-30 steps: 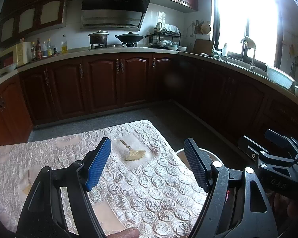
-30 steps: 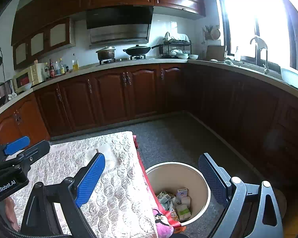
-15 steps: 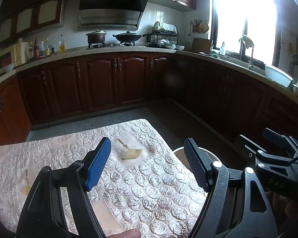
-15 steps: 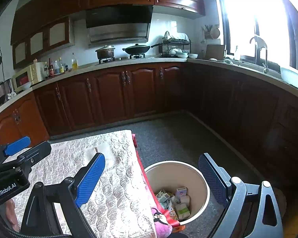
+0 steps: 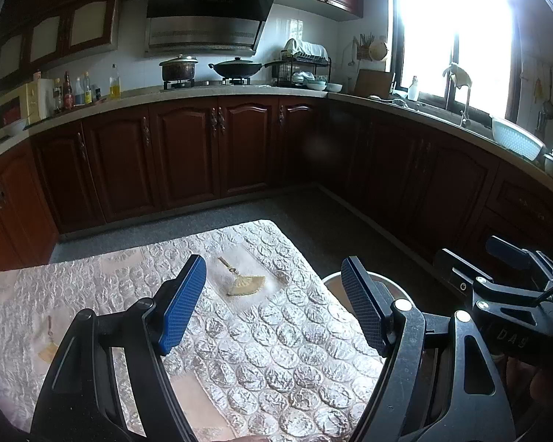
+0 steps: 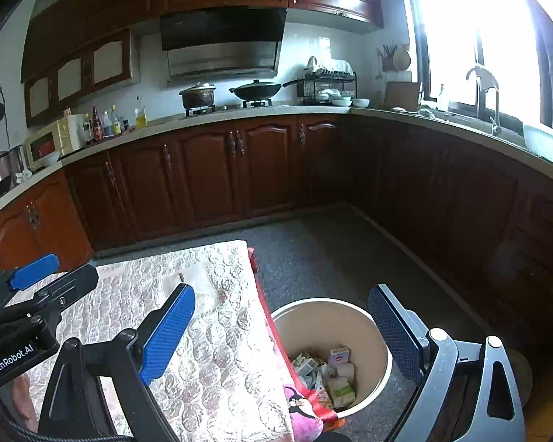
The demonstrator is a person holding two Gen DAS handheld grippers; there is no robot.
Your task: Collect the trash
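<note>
Along the far wall runs the kitchen counter (image 5: pixel 188 94), with a microwave (image 5: pixel 13 108) at its left end, then bottles, a pot (image 5: pixel 178 69) and a wok (image 5: pixel 236 68) on the stove, a dish rack (image 5: pixel 303 66), and on the right a sink tap (image 5: pixel 457 84) under the bright window. Dark wooden cabinets (image 5: pixel 188 154) stand below it.

In front is the surface (image 5: pixel 276 346), covered with a silver bubble-pattern cloth. A small fan-shaped print (image 5: pixel 245 284) shows on the cloth near its far edge. The left gripper (image 5: pixel 272 307) hovers over the surface with its blue fingers (image 5: pixel 182 305) apart and nothing between them. I see no loose trash on the cloth.

The right edge of the surface drops to a grey floor (image 6: pixel 313 254), which is open up to the cabinets. Just beside this edge stands the round trash bin (image 6: pixel 381 350), with small cartons and wrappers (image 6: pixel 335 372) inside. The right gripper (image 6: pixel 282 331) hangs over the edge and the bin, its fingers wide apart and empty.
</note>
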